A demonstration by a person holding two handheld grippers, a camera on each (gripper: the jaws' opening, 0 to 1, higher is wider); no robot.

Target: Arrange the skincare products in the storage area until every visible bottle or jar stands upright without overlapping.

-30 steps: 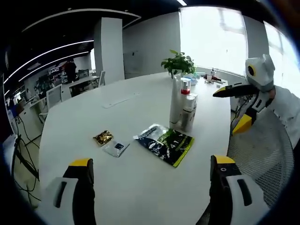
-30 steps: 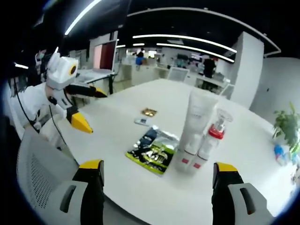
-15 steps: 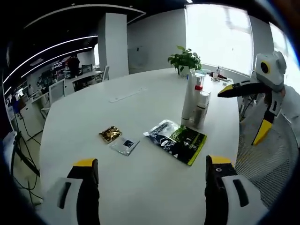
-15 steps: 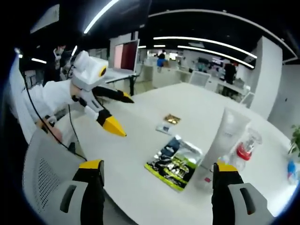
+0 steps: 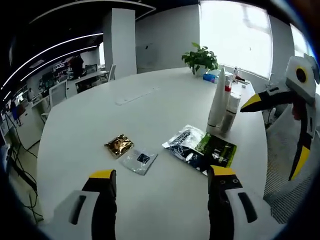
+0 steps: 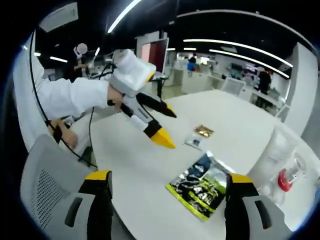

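The left gripper sits at the bottom of the left gripper view with its jaws spread wide and nothing between them, above the white table. The right gripper sits at the bottom of the right gripper view, likewise released and empty.

The skincare products stand upright at the right of centre in the left gripper view: a tall white tube with a red-capped pump bottle close behind it and a shorter white bottle just beside it. In the right gripper view the tube and the pump bottle appear at the right edge of the frame.

A green-and-black foil pouch lies flat on the table near the base of the products. Left of the pouch lie a small clear sachet and a small gold sachet, close together.

A potted plant stands at the far side of the table, upper centre of the left gripper view. A grey mesh chair occupies the lower left of the right gripper view.
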